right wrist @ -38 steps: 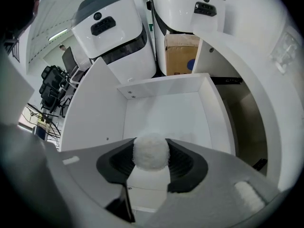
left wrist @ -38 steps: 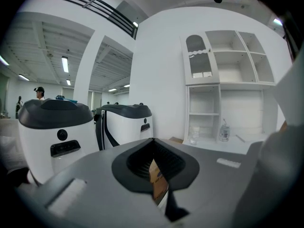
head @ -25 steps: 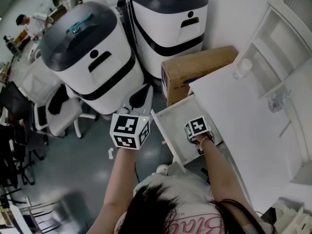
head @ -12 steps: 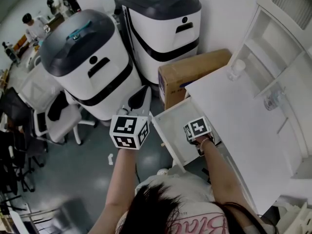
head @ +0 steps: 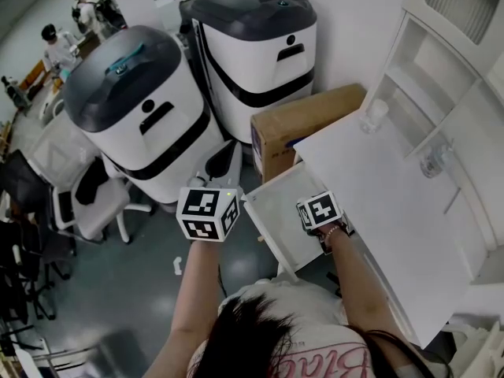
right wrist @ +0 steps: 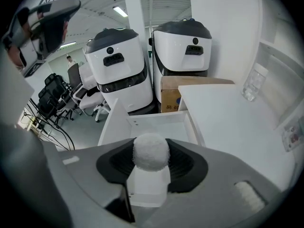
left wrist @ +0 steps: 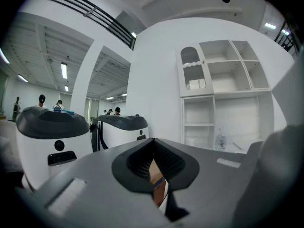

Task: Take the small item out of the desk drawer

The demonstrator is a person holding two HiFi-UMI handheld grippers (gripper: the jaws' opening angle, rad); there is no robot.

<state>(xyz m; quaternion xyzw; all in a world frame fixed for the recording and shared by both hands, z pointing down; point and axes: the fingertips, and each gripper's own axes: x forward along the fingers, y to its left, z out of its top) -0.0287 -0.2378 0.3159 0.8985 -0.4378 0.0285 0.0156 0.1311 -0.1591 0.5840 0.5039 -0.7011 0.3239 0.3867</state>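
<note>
In the right gripper view, a small white fuzzy ball (right wrist: 151,148) sits pinched between the dark pads of my right gripper (right wrist: 152,164). It is held above the open white drawer (right wrist: 159,121), whose inside shows nothing else. In the head view, the right gripper's marker cube (head: 319,209) hangs over the drawer (head: 276,211) at the desk's front; its jaws and the ball are hidden beneath it. My left gripper (head: 230,156) stays left of the drawer over the floor. Its jaws (left wrist: 154,170) are together with nothing in them.
The white desk top (head: 370,187) runs to the right, with white shelving (head: 441,93) and a clear bottle (head: 431,160) behind it. A cardboard box (head: 303,124) and two large white-and-grey machines (head: 142,109) stand beyond the drawer. Office chairs (head: 87,191) are at the left.
The head camera's view has drifted a little. Both grippers stay almost where they were, and the right one keeps hold of the ball.
</note>
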